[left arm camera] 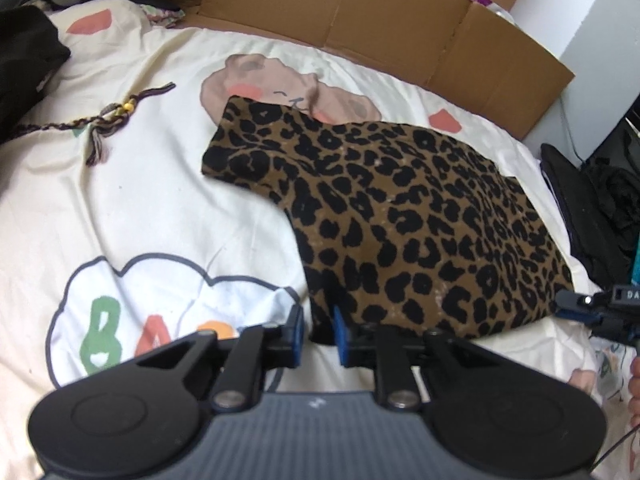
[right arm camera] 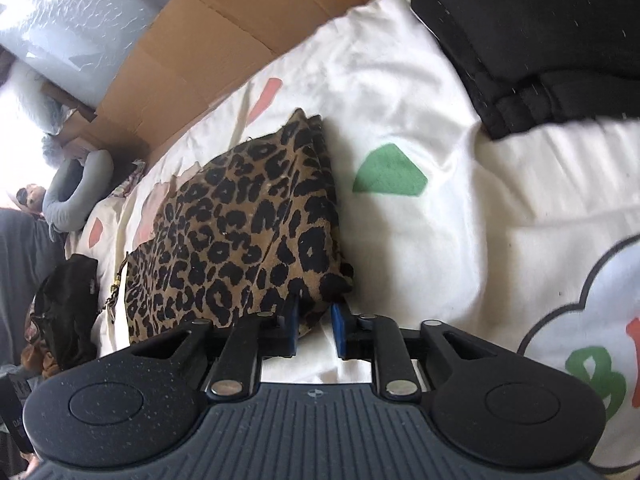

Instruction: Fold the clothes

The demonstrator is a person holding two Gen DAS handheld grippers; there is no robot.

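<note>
Left wrist view: nearest the lens, the left claw (left arm camera: 318,326) with blue-padded black fingers stands narrowly parted over the near left corner of the folded brown-and-black leopard-print garment (left arm camera: 400,216); a fold of the cloth sits in the gap, though whether the pads pinch it I cannot tell. The garment lies on the cream cartoon-printed bed sheet (left arm camera: 160,200), stretching away toward the flattened brown cardboard sheet (left arm camera: 380,20) at the far edge. The right claw (left arm camera: 576,306) shows at the garment's right corner. A braided dark cord with yellow beads (left arm camera: 108,116) lies to the left, well apart.

Right wrist view: the right claw is likewise narrowly parted at the garment's near corner, cloth bunched between the pads, grip unclear. A black folded cloth (right arm camera: 540,40) rests on the sheet at upper right
</note>
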